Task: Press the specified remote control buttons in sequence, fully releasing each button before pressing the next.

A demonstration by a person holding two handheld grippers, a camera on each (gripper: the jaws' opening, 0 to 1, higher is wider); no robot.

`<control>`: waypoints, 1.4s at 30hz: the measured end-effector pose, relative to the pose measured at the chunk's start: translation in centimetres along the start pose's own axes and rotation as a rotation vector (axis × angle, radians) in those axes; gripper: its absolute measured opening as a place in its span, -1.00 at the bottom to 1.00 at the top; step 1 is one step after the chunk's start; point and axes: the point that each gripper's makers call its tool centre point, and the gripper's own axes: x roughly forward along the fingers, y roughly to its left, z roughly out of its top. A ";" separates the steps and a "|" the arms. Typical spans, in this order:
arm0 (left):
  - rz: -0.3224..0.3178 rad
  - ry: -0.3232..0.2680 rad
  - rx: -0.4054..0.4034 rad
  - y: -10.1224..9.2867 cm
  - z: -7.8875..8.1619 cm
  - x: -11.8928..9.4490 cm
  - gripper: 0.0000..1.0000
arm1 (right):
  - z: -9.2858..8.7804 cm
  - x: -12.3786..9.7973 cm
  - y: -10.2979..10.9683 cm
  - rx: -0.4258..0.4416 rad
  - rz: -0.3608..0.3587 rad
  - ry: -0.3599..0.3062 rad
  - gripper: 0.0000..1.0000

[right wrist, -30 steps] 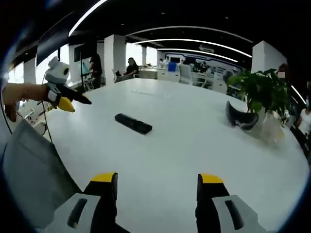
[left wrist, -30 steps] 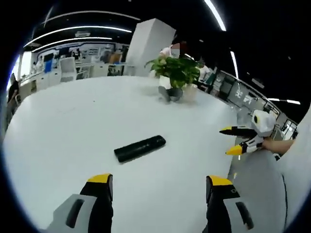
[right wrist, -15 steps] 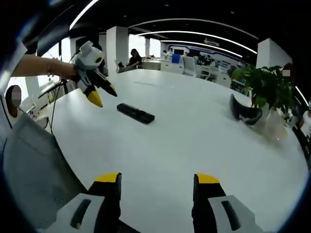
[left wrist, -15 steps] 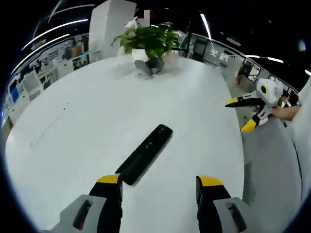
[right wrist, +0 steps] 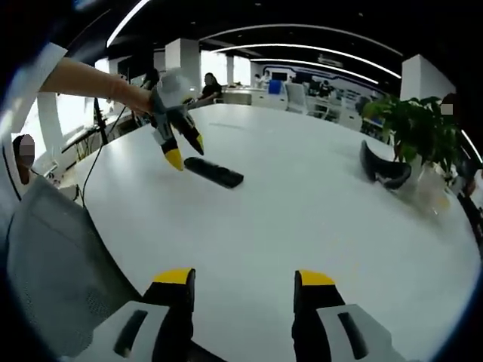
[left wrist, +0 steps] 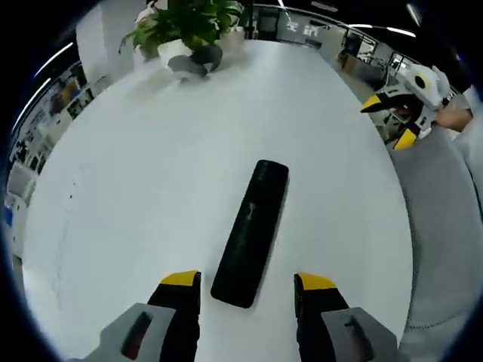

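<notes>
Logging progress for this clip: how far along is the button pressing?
Nothing looks pressed yet. In hand: the left gripper hangs open above the black remote control, which lies flat on the white table, near end between its jaws, untouched. The right gripper is held off the table edge, open. Every press is left.

A leafy potted plant [right wrist: 413, 134] is standing at the white table's [right wrist: 302, 219] far edge, a dark curved object [right wrist: 383, 171] (possibly a headset) lying just beside it.

Bright overhead strips, perhaps slight blur
</notes>
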 end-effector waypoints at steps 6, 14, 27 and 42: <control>-0.038 0.045 0.059 -0.6 0.6 1.2 -0.12 | 0.0 -0.1 0.0 0.007 0.000 -0.001 -0.03; -0.049 0.072 0.135 -0.6 1.1 1.4 -0.23 | -0.1 -0.2 0.0 0.014 -0.001 -0.002 -0.06; -0.047 0.083 0.166 -2.1 0.4 1.2 -0.54 | -0.2 0.0 0.5 0.005 0.033 0.008 -0.16; -0.048 0.068 0.132 -3.8 0.4 1.2 -0.54 | -0.2 0.1 0.8 -0.011 0.050 0.017 -0.23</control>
